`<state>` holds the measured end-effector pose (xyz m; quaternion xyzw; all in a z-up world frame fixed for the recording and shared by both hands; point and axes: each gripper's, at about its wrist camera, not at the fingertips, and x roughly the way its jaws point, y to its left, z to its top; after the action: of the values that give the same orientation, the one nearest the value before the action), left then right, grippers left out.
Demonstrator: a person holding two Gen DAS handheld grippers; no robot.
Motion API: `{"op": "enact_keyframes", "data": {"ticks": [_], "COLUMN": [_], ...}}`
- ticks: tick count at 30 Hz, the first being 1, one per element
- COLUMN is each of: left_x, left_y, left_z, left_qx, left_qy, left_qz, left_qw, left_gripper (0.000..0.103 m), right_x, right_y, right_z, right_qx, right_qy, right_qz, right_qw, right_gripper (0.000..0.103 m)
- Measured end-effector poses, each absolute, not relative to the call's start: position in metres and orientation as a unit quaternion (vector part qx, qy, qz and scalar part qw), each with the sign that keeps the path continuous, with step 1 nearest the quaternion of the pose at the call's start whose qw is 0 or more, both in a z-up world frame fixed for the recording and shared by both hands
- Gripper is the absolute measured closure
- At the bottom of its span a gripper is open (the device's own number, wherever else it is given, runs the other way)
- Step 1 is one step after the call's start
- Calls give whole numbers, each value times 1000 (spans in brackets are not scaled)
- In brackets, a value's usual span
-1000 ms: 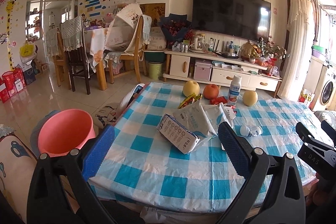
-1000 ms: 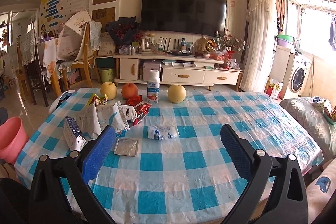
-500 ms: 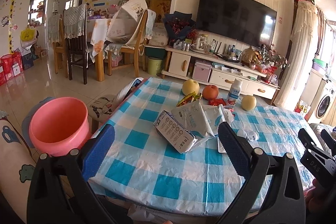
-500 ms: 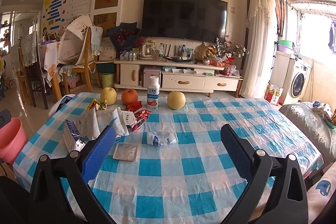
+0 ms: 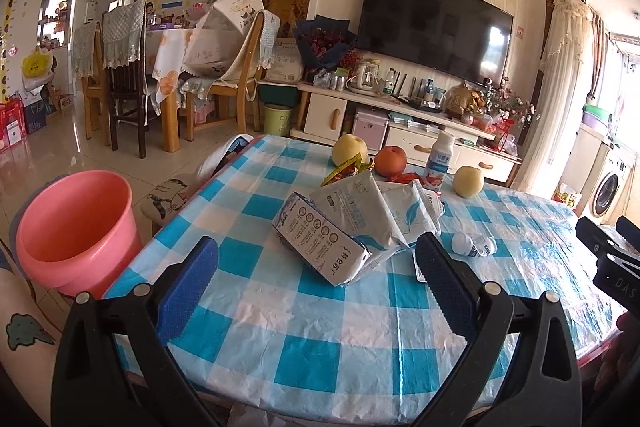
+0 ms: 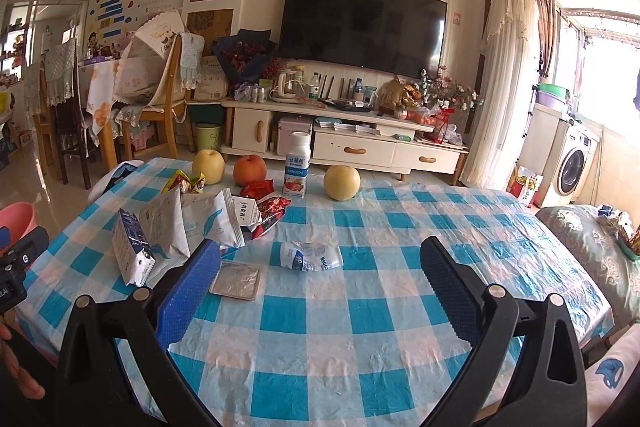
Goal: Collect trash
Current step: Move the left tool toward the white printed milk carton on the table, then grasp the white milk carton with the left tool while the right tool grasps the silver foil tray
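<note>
Trash lies on the blue-checked table (image 5: 304, 315) (image 6: 360, 307): a white and blue carton (image 5: 320, 247) (image 6: 130, 247), crumpled white bags (image 5: 360, 211) (image 6: 200, 219), red wrappers (image 6: 266, 201), a squashed small bottle (image 5: 472, 245) (image 6: 310, 256) and a foil packet (image 6: 236, 280). A pink bucket (image 5: 72, 231) (image 6: 18, 221) stands on the floor left of the table. My left gripper (image 5: 316, 275) is open, short of the carton. My right gripper (image 6: 320, 281) is open above the table, short of the squashed bottle.
Two yellow pears (image 6: 208, 166) (image 6: 342, 183), a red apple (image 6: 250, 169) and an upright yoghurt bottle (image 6: 297, 165) stand at the table's far side. Beyond are a TV cabinet (image 6: 344, 143), dining chairs (image 5: 236, 67) and a washing machine (image 6: 572, 167). A cushion (image 6: 592, 251) lies right.
Both grippers have moved a little forward toward the table; the carton and squashed bottle appear nearer. The left view has swung so the pink bucket sits further left. Both stay open.
</note>
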<state>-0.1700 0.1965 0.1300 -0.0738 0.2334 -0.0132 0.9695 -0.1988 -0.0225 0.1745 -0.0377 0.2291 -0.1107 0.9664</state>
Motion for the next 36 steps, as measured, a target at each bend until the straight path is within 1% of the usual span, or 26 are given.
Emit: {"op": "enact_keyframes", "data": {"ticks": [8, 12, 18, 25, 28, 31, 36], "left_x": [-155, -139, -110, -68, -49, -29, 0], "left_y": [193, 195, 223, 246, 246, 243, 241], "left_z": [118, 109, 96, 78, 69, 62, 45], "left_qx": [-58, -65, -135, -213, -238, -257, -284], "left_qy": [232, 275, 336, 383, 402, 415, 445], "left_qz": [-21, -39, -33, -48, -62, -71, -68], "left_qw": [971, 959, 932, 898, 882, 870, 847], "left_gripper": [4, 4, 4, 4, 6, 9, 20], "right_x": [-186, -179, -167, -141, -127, -111, -78], "right_y": [-20, -21, -40, -84, -97, -98, -100], "right_z": [164, 159, 155, 159, 155, 151, 134], "right_qx": [-48, -48, -12, 87, 135, 156, 192], "right_qy": [235, 247, 273, 298, 314, 330, 368], "right_qz": [-106, -104, -110, -90, -54, -13, 21], "right_qw": [965, 962, 955, 946, 938, 931, 909], "right_gripper": [4, 4, 4, 4, 4, 4, 5]}}
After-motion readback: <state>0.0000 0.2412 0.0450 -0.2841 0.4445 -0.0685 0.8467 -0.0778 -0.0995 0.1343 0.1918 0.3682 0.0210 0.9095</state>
